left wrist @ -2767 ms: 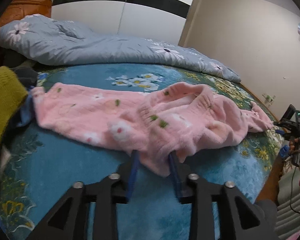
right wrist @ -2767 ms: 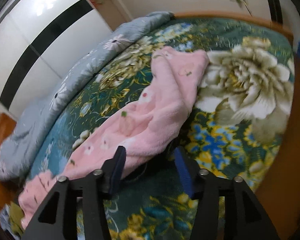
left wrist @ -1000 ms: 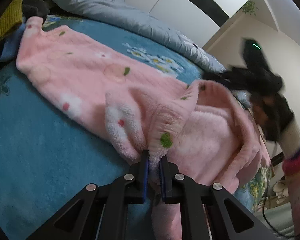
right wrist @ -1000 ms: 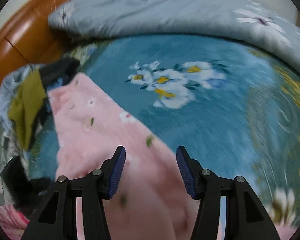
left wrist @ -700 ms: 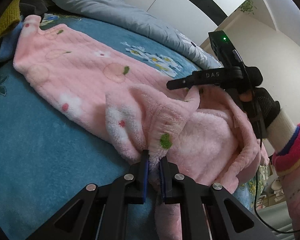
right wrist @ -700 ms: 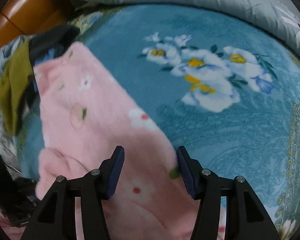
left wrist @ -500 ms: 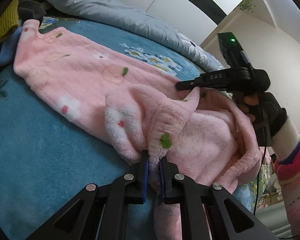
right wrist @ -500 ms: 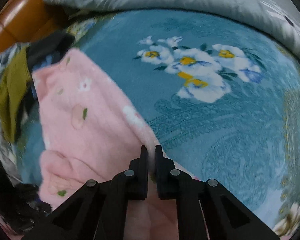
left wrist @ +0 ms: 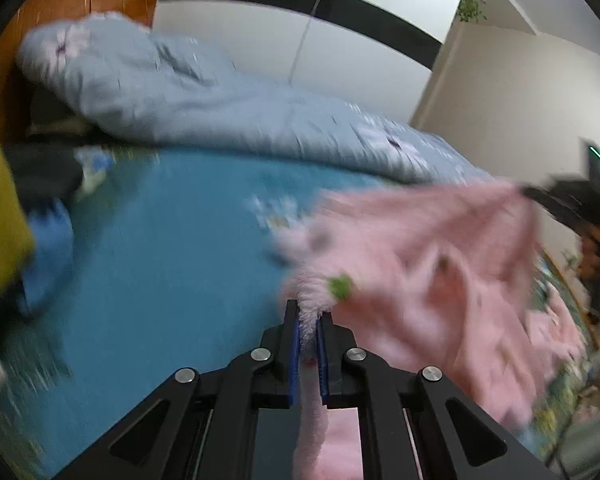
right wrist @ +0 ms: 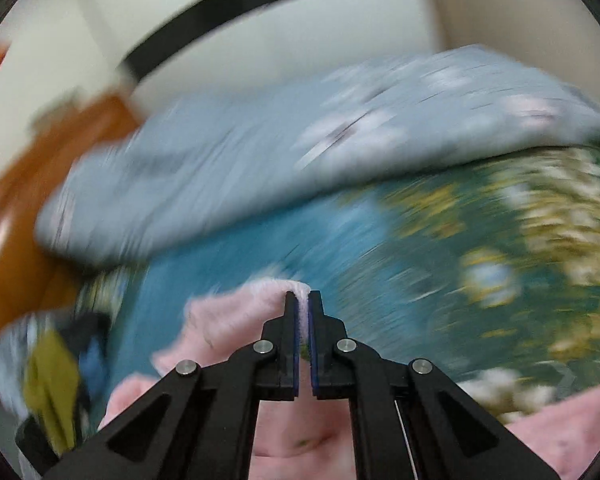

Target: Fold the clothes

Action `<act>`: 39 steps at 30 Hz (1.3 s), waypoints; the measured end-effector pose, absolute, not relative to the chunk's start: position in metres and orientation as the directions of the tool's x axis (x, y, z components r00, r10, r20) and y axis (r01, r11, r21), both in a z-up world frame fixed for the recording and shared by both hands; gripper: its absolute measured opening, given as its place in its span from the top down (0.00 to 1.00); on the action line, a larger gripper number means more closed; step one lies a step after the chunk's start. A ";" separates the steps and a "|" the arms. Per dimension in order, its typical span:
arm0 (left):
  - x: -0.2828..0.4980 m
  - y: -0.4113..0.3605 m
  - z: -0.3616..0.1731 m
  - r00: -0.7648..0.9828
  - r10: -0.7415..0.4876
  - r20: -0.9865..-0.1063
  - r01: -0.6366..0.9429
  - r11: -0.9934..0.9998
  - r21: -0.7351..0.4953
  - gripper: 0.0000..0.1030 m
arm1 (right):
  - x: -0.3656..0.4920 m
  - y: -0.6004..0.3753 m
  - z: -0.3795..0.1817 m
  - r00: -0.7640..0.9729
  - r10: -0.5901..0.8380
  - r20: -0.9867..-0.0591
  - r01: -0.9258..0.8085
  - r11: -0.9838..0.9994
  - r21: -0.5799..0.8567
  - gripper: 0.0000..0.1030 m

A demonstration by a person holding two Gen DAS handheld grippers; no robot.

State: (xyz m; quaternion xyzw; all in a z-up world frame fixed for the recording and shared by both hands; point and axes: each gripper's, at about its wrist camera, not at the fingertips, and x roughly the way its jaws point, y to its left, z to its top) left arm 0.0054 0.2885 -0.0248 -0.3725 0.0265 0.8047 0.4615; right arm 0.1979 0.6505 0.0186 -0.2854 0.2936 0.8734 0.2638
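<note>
A pink fleece garment point(left wrist: 428, 264) with small flower prints hangs lifted above the blue flowered bedspread point(left wrist: 160, 248), stretched between both grippers. My left gripper point(left wrist: 308, 312) is shut on its near edge. My right gripper point(right wrist: 303, 300) is shut on another pink edge point(right wrist: 236, 320); in the left wrist view it shows as a dark shape point(left wrist: 572, 204) at the garment's far right corner. Both views are motion-blurred.
A grey-blue quilt point(left wrist: 204, 112) lies bunched along the far side of the bed. A pile of other clothes, olive point(left wrist: 0, 216) and blue point(left wrist: 48, 248), sits at the left by the wooden headboard point(left wrist: 60, 12). White wardrobe doors stand behind.
Both grippers have lifted the pink garment off the bed and swung it up and to the right. The right gripper shut on its edge about half a second ago.
</note>
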 end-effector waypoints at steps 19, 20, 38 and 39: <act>-0.087 0.357 -0.083 -0.273 0.597 -0.754 -0.662 -0.685 -0.302 0.92 | 0.410 0.757 -0.072 -0.528 0.452 -0.719 -0.848 -0.239 0.473 0.97; -0.086 0.357 -0.085 -0.255 0.597 -0.760 -0.662 -0.681 -0.313 0.91 | 0.410 0.757 -0.077 -0.526 0.445 -0.725 -0.850 -0.241 0.469 0.97; 0.013 0.316 -0.044 -0.104 0.709 -0.697 -0.790 -0.484 -0.375 0.60 | 0.428 0.662 -0.032 -0.572 0.442 -0.691 -0.803 -0.471 0.364 0.53; 0.023 0.324 -0.046 -0.076 0.709 -0.702 -0.811 -0.453 -0.370 0.57 | 0.432 0.655 -0.033 -0.577 0.435 -0.691 -0.799 -0.478 0.366 0.53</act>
